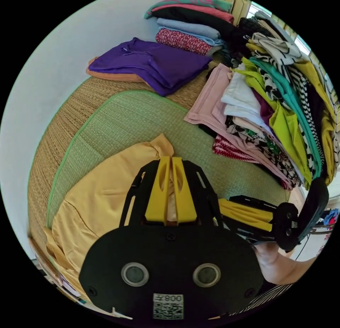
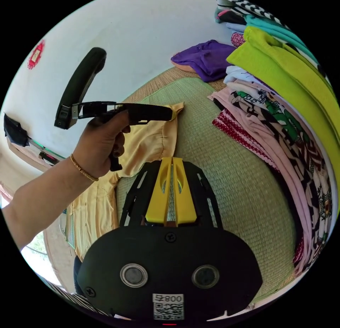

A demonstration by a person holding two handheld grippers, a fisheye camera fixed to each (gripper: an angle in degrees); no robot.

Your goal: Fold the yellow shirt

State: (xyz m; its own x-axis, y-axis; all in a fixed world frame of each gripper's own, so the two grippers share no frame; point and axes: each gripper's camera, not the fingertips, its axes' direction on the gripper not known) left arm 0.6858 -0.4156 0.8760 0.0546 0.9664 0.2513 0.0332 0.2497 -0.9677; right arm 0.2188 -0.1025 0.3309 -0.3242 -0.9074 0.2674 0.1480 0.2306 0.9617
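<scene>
The yellow shirt (image 1: 102,197) lies spread on the green mat (image 1: 141,119), near the mat's edge by the white wall (image 1: 53,59). The left gripper (image 1: 171,161) has its jaws closed together on a corner of the shirt. The right gripper (image 2: 172,161) hovers over bare mat just beside the shirt, jaws nearly touching, holding nothing. A pile of clothes (image 1: 276,105) crowds the mat's opposite edge.

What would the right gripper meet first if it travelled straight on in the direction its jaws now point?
Probably the woven green mat: the right gripper has its jaws closed together, pointing across bare mat beside the yellow shirt. Further along lies the folded purple garment, though depth is unclear.
</scene>
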